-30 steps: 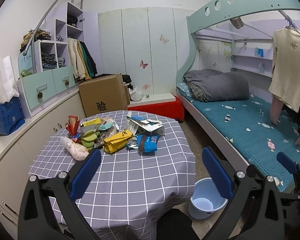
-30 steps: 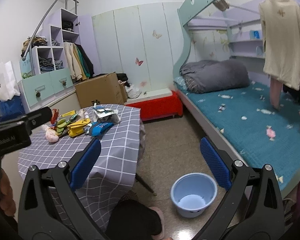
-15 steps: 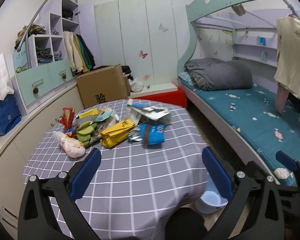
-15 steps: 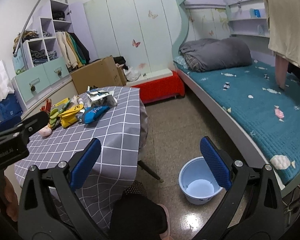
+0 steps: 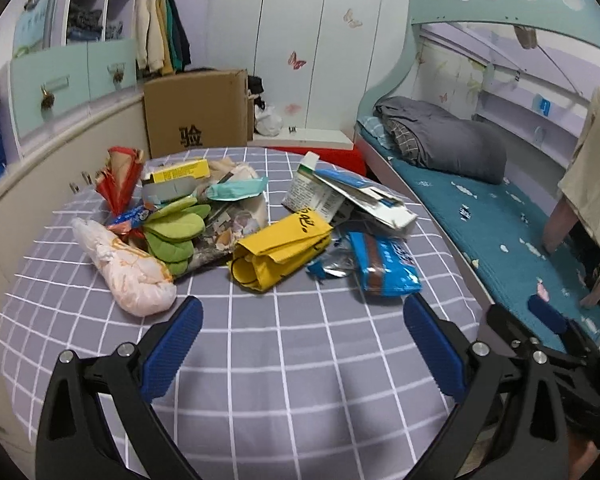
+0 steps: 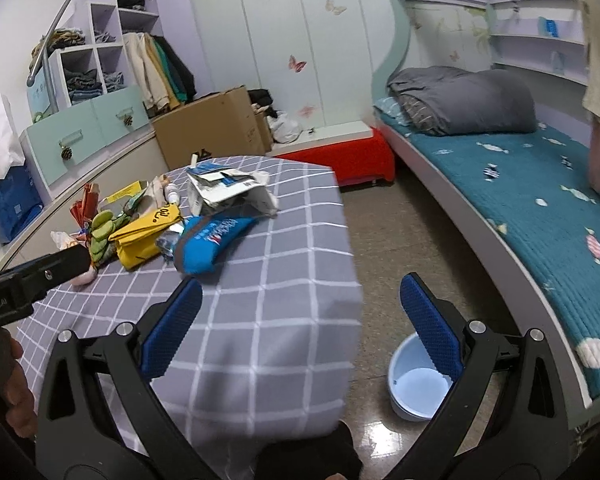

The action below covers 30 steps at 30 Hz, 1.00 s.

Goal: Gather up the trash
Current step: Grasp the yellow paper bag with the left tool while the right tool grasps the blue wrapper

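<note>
1. Your left hand-held gripper is spread wide with nothing between the blue pads. It sits over the near part of the worktop, short of the trash.
2. Your right hand-held gripper is also wide apart and empty. It is at the worktop's right edge, one finger over the checked cloth, the other over the floor.
3. The trash pile lies across the far half of the worktop, in one loose cluster.
4. Left end of the pile: white-pink plastic bag, nearest your left gripper. Behind it are green wrappers and a red wrapper towards the far left edge.
5. Middle of the pile: yellow pouch, lying flat and touching the green wrappers' side of the heap.
6. Right end of the pile: blue snack bag, close to the worktop's right edge. A crushed white-and-blue carton is behind it.
7. A yellow box sits at the far side of the pile.
8. A light blue bucket stands on the floor, right of the worktop and beside the bed. It looks empty.
</note>
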Each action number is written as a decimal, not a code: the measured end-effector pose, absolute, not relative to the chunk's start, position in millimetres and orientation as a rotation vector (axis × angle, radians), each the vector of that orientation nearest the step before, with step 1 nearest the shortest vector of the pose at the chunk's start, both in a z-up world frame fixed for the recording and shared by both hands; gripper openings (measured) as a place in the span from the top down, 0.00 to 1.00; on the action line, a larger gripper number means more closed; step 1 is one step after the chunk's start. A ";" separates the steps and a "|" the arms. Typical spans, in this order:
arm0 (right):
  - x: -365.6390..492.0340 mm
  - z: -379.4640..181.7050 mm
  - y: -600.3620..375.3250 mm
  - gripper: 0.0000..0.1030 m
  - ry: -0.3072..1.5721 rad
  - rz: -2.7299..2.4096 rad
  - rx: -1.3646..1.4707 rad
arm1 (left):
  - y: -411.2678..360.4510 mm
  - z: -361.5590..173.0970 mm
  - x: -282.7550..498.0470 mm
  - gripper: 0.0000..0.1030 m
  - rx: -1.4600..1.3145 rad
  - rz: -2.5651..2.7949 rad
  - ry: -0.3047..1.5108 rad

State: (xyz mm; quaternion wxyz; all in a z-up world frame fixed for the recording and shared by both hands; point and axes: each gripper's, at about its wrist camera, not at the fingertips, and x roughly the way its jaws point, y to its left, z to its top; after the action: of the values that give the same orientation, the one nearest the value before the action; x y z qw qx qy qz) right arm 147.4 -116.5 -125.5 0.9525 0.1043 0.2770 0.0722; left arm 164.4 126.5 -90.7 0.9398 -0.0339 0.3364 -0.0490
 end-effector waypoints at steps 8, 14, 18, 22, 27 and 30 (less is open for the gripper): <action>197.2 -126.3 -101.0 0.06 0.664 0.183 0.322 | 148.5 -105.1 227.4 0.28 -0.235 -0.172 0.790; 223.8 -125.4 -93.9 0.06 0.702 0.223 0.396 | 148.2 -116.7 255.1 0.29 -0.295 -0.180 0.825; 238.8 -132.6 -81.9 0.06 0.758 0.260 0.405 | 150.0 -126.1 269.8 0.46 -0.313 -0.160 0.854; 245.3 -135.7 -67.5 0.08 0.780 0.265 0.350 | 157.8 -129.3 271.6 0.65 -0.355 -0.161 0.863; 247.7 -136.5 -55.9 0.43 0.796 0.265 0.274 | 159.1 -122.2 256.7 0.84 -0.345 -0.142 0.831; 246.1 -140.1 -51.3 0.74 0.811 0.301 0.272 | 161.8 -116.9 241.9 0.87 -0.362 -0.143 0.810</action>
State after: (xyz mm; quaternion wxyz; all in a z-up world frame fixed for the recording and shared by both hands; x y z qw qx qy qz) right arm 246.1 -51.3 -140.1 0.8989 0.1314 0.3919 0.1454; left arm 241.9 161.8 -116.9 0.9007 -0.1749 0.3917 -0.0691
